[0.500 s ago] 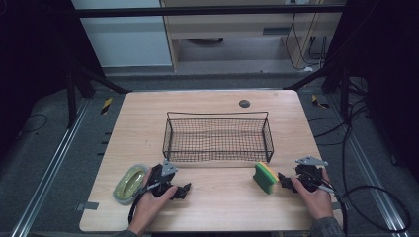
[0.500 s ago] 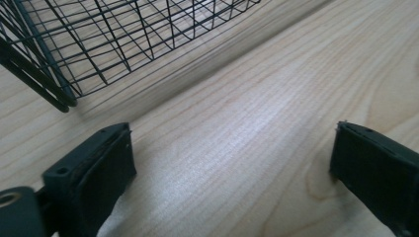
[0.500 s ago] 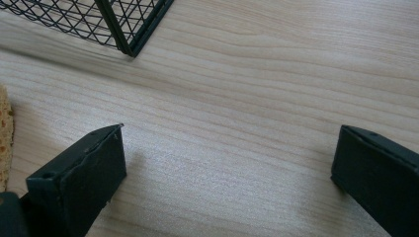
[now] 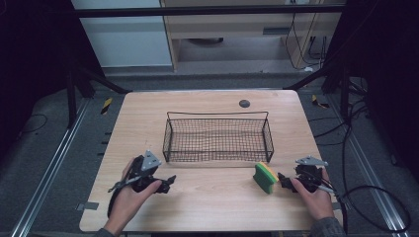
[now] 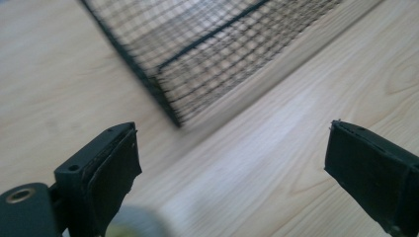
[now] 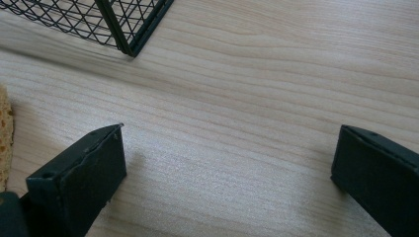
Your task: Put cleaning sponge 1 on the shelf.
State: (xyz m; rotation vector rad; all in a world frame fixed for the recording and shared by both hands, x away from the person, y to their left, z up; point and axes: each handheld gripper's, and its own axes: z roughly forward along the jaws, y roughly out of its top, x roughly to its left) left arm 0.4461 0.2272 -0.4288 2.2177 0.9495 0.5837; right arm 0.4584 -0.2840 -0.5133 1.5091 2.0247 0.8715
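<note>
Sponge (image 4: 266,177) sits on its edge at the lower right of the high view, just left of our right gripper (image 4: 282,179) and near the front right corner of the wire basket (image 4: 218,137). We judge the work barely begun: the basket holds nothing. Our right gripper's jaws are spread wide over bare table (image 6: 257,98); our left gripper (image 4: 167,182), at lower left, is likewise released. We can read no label or writing.
</note>
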